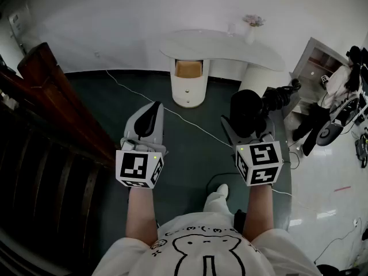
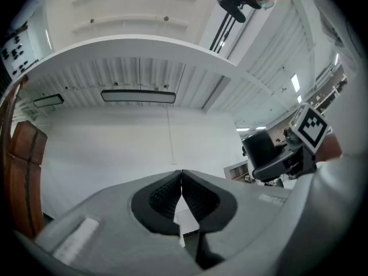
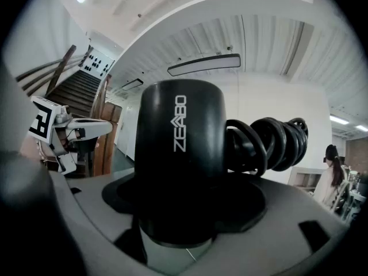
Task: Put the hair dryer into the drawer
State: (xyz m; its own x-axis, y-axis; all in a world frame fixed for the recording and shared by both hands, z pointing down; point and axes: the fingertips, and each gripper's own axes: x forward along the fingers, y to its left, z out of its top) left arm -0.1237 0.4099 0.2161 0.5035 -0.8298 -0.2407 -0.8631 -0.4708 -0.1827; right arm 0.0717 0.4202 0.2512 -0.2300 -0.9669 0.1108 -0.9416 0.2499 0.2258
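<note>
Clamping the black hair dryer (image 3: pixel 179 137) between the wide-spread jaws of the right gripper (image 1: pixel 248 123), with its coiled cord (image 3: pixel 276 140) just right of them. Holding the left gripper (image 2: pixel 181 183) pressed together on nothing, alongside the right one. Facing the open drawer (image 1: pixel 188 69) of a white desk (image 1: pixel 230 46) well ahead of both claws.

The head view looks steeply down from up high at the floor (image 1: pixel 190 154) and the desk (image 1: pixel 221 45) far ahead. The left gripper view sits low on the left hand-held gripper (image 2: pixel 181 177) and looks a bit up at a wall (image 2: pixel 115 148), with the right hand-held gripper (image 2: pixel 268 165) off to one side. The right gripper view sits very near the hair dryer (image 3: pixel 181 137) and sees the left hand-held gripper too.
</note>
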